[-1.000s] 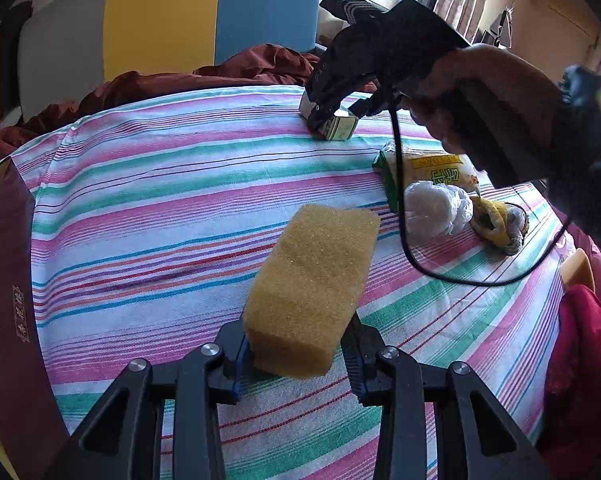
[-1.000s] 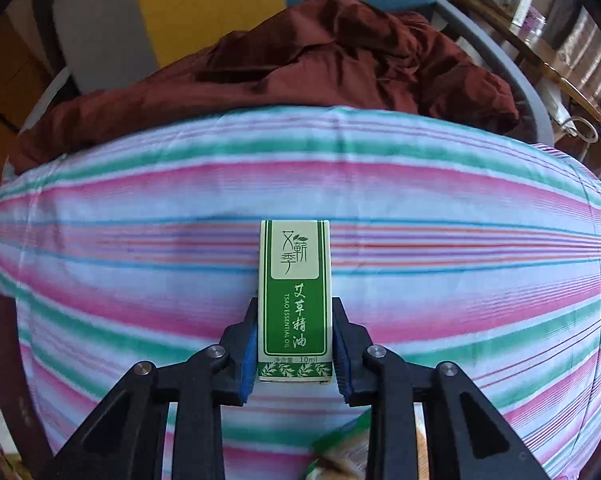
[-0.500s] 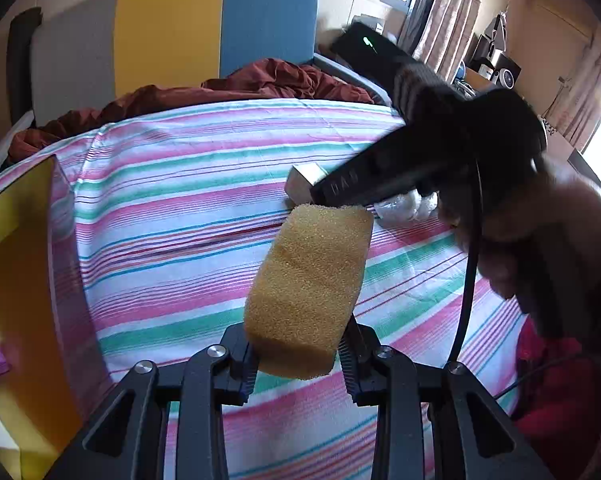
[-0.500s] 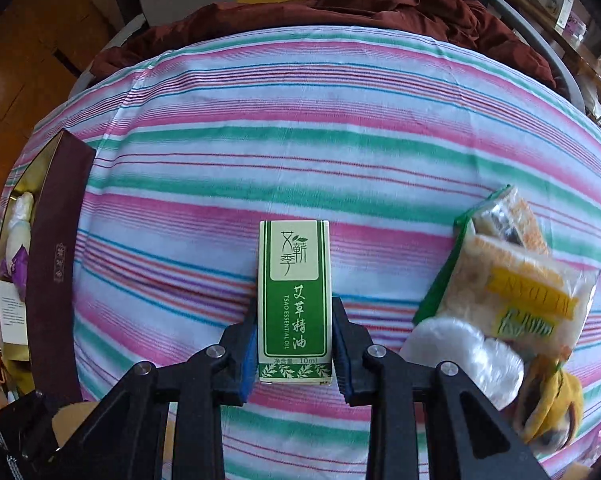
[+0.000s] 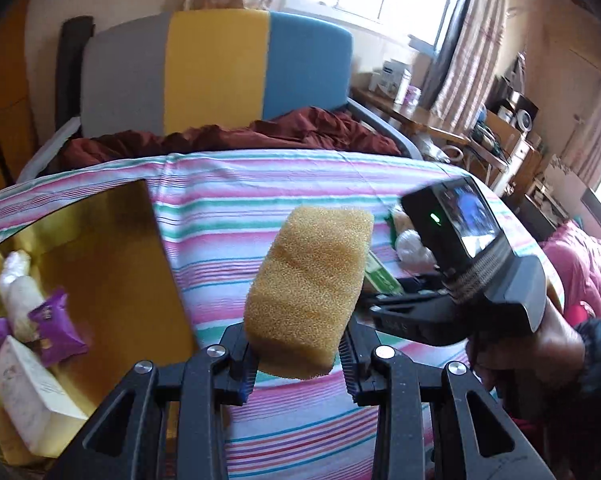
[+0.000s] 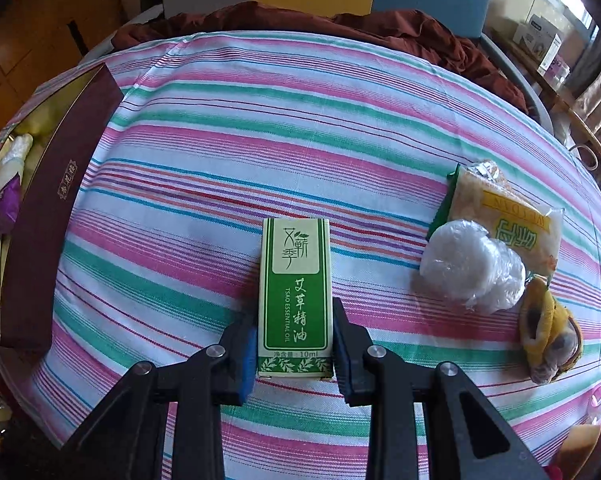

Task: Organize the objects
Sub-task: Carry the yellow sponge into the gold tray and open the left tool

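My left gripper (image 5: 298,364) is shut on a yellow sponge (image 5: 310,290), held up above the striped tablecloth (image 5: 260,200). To its left lies an open box with a gold lining (image 5: 100,256). My right gripper (image 6: 294,354) is shut on a green essential oil box (image 6: 295,296), carried over the middle of the table. In the left wrist view the right gripper's body (image 5: 460,280) and the hand (image 5: 540,352) holding it pass close on the right, with the green box (image 5: 380,278) partly hidden behind the sponge.
Inside the gold box lie a purple wrapper (image 5: 54,328), a white carton (image 5: 28,392) and a white wrapped item (image 5: 16,284). Its maroon side (image 6: 56,208) edges the table's left. At right sit a snack bag (image 6: 504,224), a plastic-wrapped white lump (image 6: 468,264) and a yellow toy (image 6: 548,328). A chair with brown cloth (image 5: 228,136) stands behind.
The left gripper rose and swung left with the sponge, bringing the gold box's inside into view. The right gripper carried the green box back from the far edge toward the table's middle.
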The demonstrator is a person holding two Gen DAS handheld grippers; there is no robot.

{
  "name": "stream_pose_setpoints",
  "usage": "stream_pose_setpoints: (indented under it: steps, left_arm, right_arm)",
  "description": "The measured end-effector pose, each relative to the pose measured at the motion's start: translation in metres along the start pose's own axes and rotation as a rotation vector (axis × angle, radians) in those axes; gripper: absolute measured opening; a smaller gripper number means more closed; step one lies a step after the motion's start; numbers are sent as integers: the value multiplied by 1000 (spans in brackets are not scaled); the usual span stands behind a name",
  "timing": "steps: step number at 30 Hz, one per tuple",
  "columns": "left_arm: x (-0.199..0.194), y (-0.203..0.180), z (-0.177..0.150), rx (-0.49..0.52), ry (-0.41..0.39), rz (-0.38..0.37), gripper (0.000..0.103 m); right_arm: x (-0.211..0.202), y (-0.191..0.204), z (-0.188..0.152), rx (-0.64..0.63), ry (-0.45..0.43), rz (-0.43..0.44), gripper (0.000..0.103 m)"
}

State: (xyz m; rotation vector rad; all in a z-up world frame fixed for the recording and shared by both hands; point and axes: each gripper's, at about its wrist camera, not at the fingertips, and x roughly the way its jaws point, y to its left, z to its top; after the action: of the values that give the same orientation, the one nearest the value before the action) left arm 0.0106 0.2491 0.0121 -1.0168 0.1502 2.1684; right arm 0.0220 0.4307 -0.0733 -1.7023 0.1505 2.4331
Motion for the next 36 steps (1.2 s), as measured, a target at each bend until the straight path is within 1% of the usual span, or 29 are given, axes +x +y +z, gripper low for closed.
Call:
stream_pose_setpoints:
  steps: [3, 6, 8, 10, 12, 16, 19, 21, 23, 24, 25, 27, 30, 32, 36]
  left_arm:
    - [-7, 37, 11, -75, -11, 35, 35]
    - [-10, 81, 22, -163, -6, 66, 35]
    - [-10, 114, 28, -223, 12, 99, 35]
    - [-9, 143, 31, -287, 42, 101, 35]
    - [-9, 169, 33, -351, 53, 118, 35]
    - [0, 207, 35, -394, 93, 175, 35]
    - [14, 233, 37, -437, 137, 189, 35]
    - [24, 247, 39, -453, 160, 197, 35]
    - [32, 255, 41, -465, 183, 187, 36]
    - [37, 257, 41, -463, 187, 192, 36]
    - [41, 258, 41, -458, 193, 216, 38]
    - [50, 261, 42, -451, 215, 228, 38]
    - [58, 268, 40, -472, 229, 237, 46]
    - [57, 273, 40, -488, 219, 235, 56]
    - [44, 274, 37, -487, 178, 260, 57]
  right_arm:
    - [1, 0, 2, 1, -3, 3, 31]
    - [3, -2, 3, -5, -5, -2, 31]
    - [4, -1, 3, -8, -7, -4, 31]
    - [5, -1, 3, -9, -8, -4, 31]
    - [5, 1, 3, -9, -9, -4, 31]
    - [4, 1, 3, -10, -11, -6, 31]
    - [3, 1, 3, -11, -12, -6, 31]
    - [3, 1, 3, -11, -12, -6, 31]
    - [3, 1, 3, -11, -12, -6, 31]
    - [3, 1, 4, -10, -12, -5, 31]
    - [4, 1, 4, -10, -13, -5, 31]
    - [4, 1, 4, -10, -13, -5, 31]
    - [4, 2, 5, -12, -14, -7, 31]
    - [5, 2, 6, -15, -15, -7, 31]
    - [6, 2, 8, -18, -17, -9, 31]
